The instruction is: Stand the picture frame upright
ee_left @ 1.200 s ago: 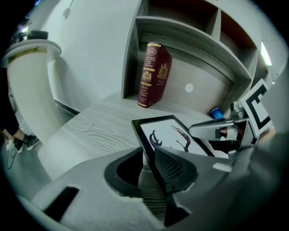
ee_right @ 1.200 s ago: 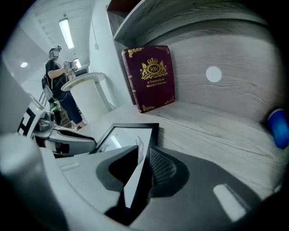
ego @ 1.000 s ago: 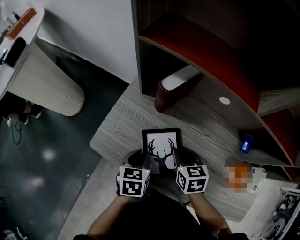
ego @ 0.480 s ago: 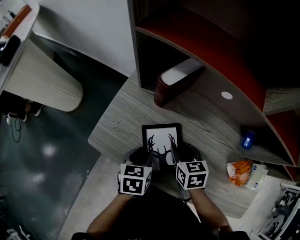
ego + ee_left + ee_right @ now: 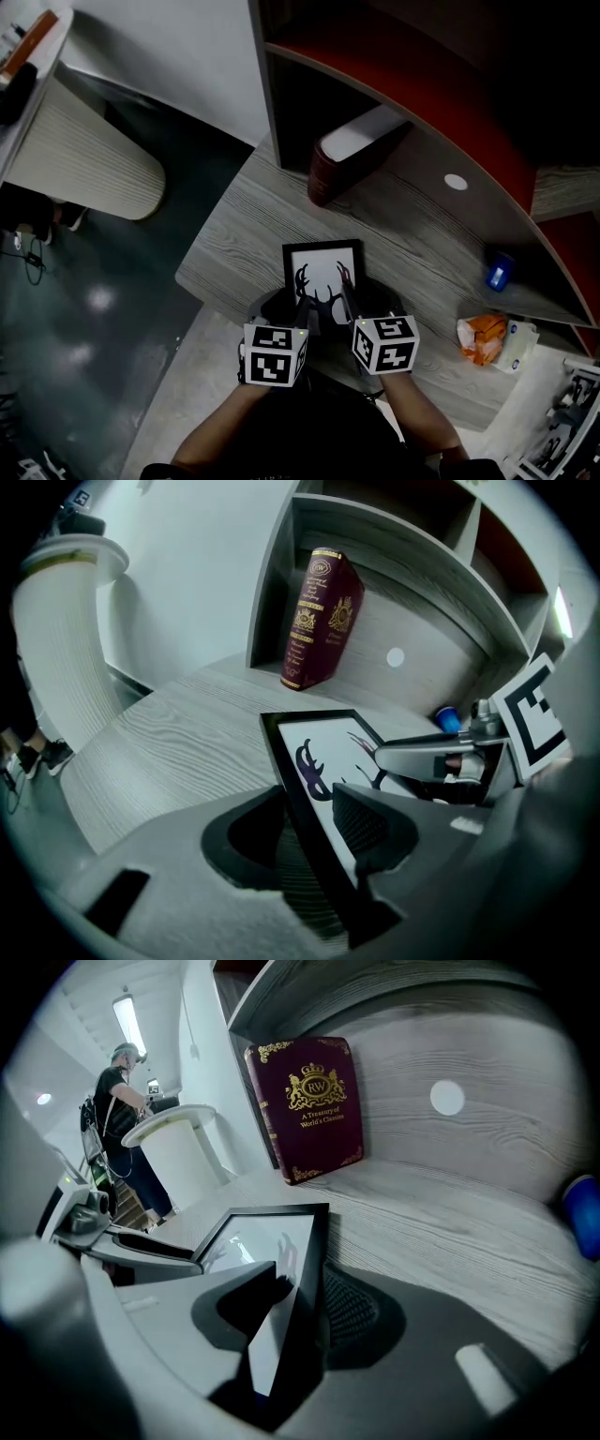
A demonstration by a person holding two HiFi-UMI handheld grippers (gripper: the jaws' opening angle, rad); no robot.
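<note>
A black picture frame (image 5: pixel 323 270) with a stag's antlers on white sits tilted on the grey wooden desk (image 5: pixel 234 244), near its front edge. My left gripper (image 5: pixel 298 306) is at its lower left side and my right gripper (image 5: pixel 349 302) at its lower right side. In the left gripper view the frame's left edge (image 5: pixel 298 761) runs between the jaws of the left gripper (image 5: pixel 314 832), with a gap beside it. In the right gripper view the frame's right edge (image 5: pixel 314 1251) lies between the jaws of the right gripper (image 5: pixel 305 1302). Both pairs of jaws have just been opening and are open round the frame.
A dark red book (image 5: pixel 342 169) leans in the shelf unit (image 5: pixel 394 84) behind the frame. A blue cap (image 5: pixel 498 274) and an orange packet (image 5: pixel 485 337) lie at the right. A ribbed white counter (image 5: pixel 84 159) stands left of the desk, and a person (image 5: pixel 117 1101) stands far off.
Both grippers' jaws have spread off the frame's sides. The frame and both hands stay about where they were.
</note>
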